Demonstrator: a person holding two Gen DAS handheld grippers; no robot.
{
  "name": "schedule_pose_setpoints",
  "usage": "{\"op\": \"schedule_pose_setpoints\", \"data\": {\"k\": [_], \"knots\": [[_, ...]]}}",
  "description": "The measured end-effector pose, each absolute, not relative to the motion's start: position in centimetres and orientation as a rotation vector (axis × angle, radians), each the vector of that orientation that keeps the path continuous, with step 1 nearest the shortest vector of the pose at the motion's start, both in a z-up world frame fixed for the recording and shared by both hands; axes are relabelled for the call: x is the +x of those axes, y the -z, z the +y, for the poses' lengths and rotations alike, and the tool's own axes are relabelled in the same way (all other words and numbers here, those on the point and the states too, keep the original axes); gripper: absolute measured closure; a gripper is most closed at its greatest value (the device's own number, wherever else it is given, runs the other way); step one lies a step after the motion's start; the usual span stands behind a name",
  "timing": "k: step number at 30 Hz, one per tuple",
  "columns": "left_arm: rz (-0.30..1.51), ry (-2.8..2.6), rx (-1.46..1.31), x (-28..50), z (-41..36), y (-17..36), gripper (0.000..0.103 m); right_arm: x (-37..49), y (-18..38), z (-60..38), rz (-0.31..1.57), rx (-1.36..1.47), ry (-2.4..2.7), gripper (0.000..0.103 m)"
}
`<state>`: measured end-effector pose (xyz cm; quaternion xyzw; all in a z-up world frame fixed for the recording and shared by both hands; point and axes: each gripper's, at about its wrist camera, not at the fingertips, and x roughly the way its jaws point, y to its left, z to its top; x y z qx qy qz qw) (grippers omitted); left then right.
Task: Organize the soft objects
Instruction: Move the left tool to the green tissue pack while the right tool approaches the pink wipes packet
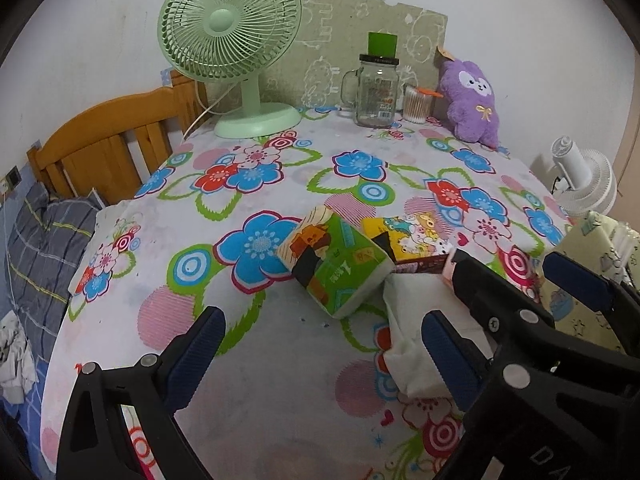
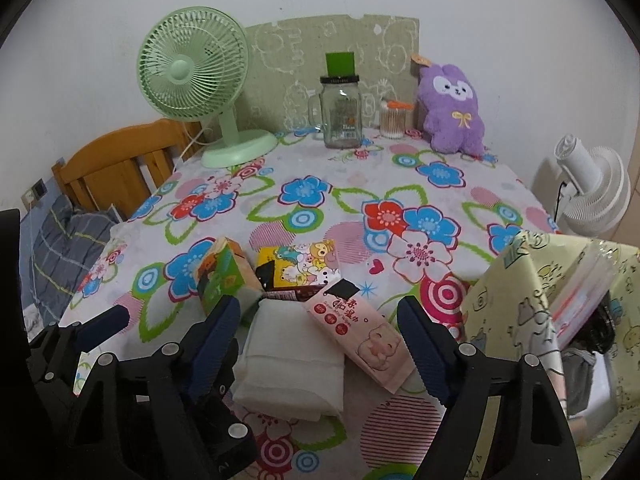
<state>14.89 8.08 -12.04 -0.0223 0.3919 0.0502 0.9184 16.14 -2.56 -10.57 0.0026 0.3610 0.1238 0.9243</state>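
Both tools gape open, left tool and right tool, over tissue packs at the lower centre of the bench. Fan, jar and purple plush stand at the top.

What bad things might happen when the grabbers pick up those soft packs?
The right gripper hangs open over the white pack and the pink wipes pack, which overlap, so it might pinch both at once. The green tissue pack and cartoon pack touch them, so a pull may drag those too. The left gripper is close and might bump the right one.
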Motion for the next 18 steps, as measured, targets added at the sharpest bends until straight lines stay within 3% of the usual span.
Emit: {"op": "schedule_pose_setpoints", "data": {"k": [18], "knots": [[0.82,-0.084,0.055,18.8,8.2,13.1,0.004,19.6,12.5,-2.6,0.808,0.051,-0.228,0.022]]}}
